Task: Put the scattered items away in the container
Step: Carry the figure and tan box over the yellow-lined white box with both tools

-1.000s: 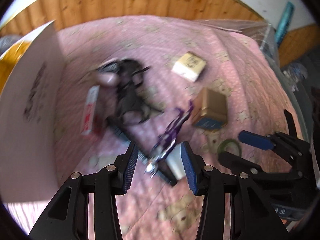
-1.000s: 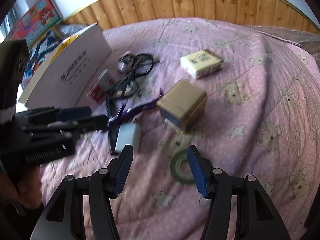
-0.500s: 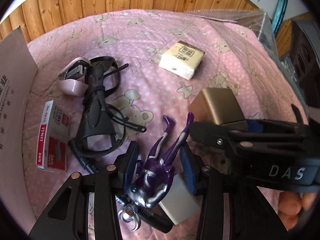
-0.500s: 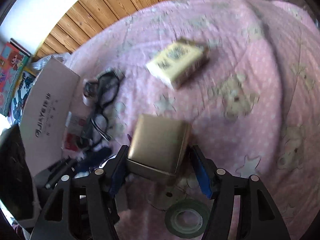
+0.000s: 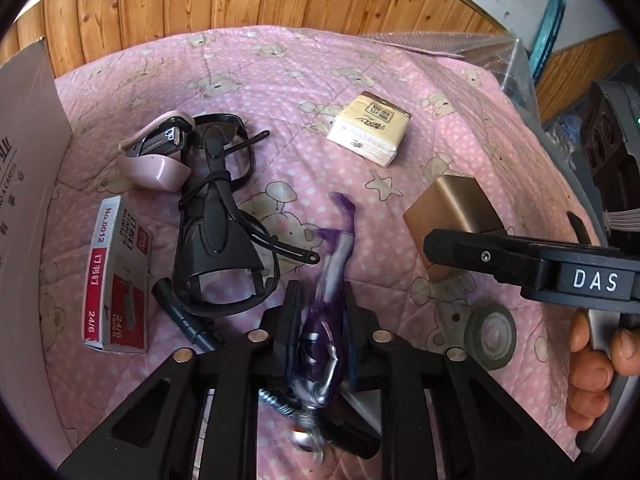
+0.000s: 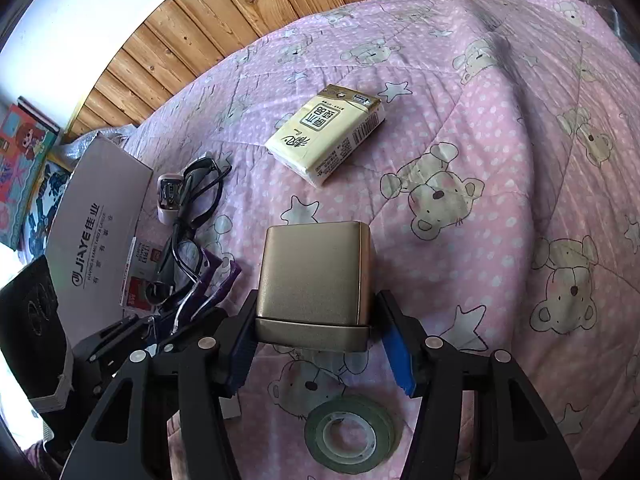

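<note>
Barely begun, by the look of it — everything lies loose on the pink bed (image 6: pixel 500 128), and no item can be seen inside the cardboard box (image 5: pixel 24 160) at the left. The left gripper (image 5: pixel 320 316) has closed on the purple figure (image 5: pixel 332 280); the right gripper (image 6: pixel 316 344) straddles the gold tin (image 6: pixel 316 272), jaws wide, not yet pinching. Left to gather: tissue pack (image 6: pixel 326 134), staple box (image 5: pixel 116 276), stapler (image 5: pixel 156 156), black glasses (image 5: pixel 220 216), tape roll (image 6: pixel 352 444).
</note>
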A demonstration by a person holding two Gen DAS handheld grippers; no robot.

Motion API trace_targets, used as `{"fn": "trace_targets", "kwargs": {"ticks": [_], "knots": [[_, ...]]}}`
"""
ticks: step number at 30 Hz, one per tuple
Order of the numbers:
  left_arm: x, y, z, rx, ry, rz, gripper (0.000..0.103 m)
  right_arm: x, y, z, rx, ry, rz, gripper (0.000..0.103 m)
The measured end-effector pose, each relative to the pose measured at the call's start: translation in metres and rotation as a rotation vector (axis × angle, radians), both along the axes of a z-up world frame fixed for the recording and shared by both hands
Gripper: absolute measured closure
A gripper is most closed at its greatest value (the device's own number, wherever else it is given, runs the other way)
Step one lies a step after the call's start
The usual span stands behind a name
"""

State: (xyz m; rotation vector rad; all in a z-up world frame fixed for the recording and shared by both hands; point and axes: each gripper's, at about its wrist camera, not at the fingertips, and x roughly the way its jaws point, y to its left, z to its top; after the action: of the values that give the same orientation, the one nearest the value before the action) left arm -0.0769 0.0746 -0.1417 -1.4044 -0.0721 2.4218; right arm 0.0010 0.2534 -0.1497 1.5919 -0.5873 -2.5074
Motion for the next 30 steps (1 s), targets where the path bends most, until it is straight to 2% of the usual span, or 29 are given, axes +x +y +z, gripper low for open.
{"fn": "trace_targets", "kwargs": {"ticks": [4,9,16,20,24,30], "knots": [[0.000,-0.002,0.006,0.028,-0.006,0.015,0.087,0.003,-0.006,0.009,0.005,0.026,0.008,0.046],[0.005,-0.008,0.027,0.068,0.012,0.047,0.087,0.007,-0.015,0.025,0.014,0.072,0.032,0.046],[0.011,-0.028,0.047,0.075,-0.002,0.139,0.087,0.014,-0.028,0.040,0.021,0.101,0.059,0.046],[0.014,-0.046,0.064,0.115,-0.018,0.200,0.087,0.020,-0.039,0.051,0.037,0.127,0.090,0.046],[0.019,-0.063,0.087,0.170,0.000,0.250,0.087,0.031,-0.055,0.066,0.062,0.163,0.134,0.046],[0.027,-0.078,0.114,0.206,0.053,0.264,0.087,0.043,-0.075,0.083,0.073,0.187,0.176,0.046]]}}
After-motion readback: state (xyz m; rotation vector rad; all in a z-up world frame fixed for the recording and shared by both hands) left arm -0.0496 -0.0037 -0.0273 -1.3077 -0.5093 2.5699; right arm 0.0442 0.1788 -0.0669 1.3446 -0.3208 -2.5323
